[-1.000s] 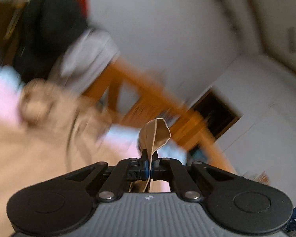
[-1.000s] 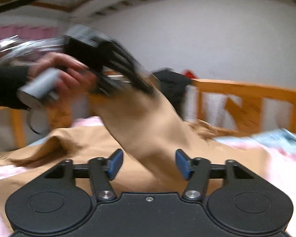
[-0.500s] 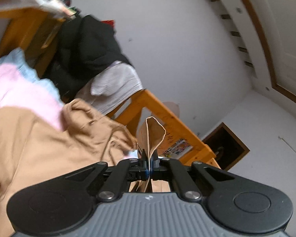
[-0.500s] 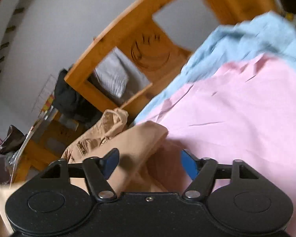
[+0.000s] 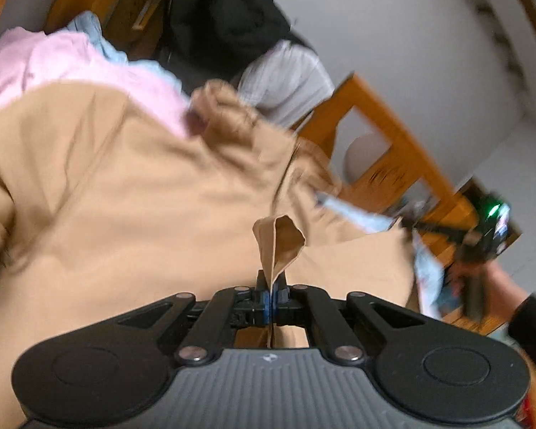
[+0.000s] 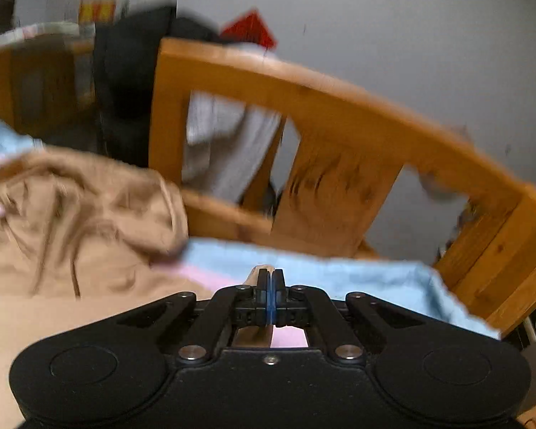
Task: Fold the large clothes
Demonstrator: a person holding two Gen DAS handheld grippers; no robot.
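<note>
A large tan hooded garment (image 5: 125,186) lies spread over the bed; its hood shows in the right wrist view (image 6: 89,207). My left gripper (image 5: 271,286) is shut on a fold of the tan garment that sticks up between the fingers. My right gripper (image 6: 270,279) is shut on an edge of the tan garment, with a sliver of tan cloth showing at the fingertips. The right gripper, held in a hand, also shows blurred at the right of the left wrist view (image 5: 482,236).
The bed has a pink sheet (image 5: 53,57) and a light blue blanket (image 6: 357,279). A wooden bed rail (image 6: 339,114) runs behind, with a black coat (image 5: 225,25) and grey cloth (image 5: 286,82) hung over it. A grey wall stands beyond.
My right gripper was open over the pink sheet and is now shut on the garment's edge. My left gripper has tilted down toward the spread garment, still holding its fold.
</note>
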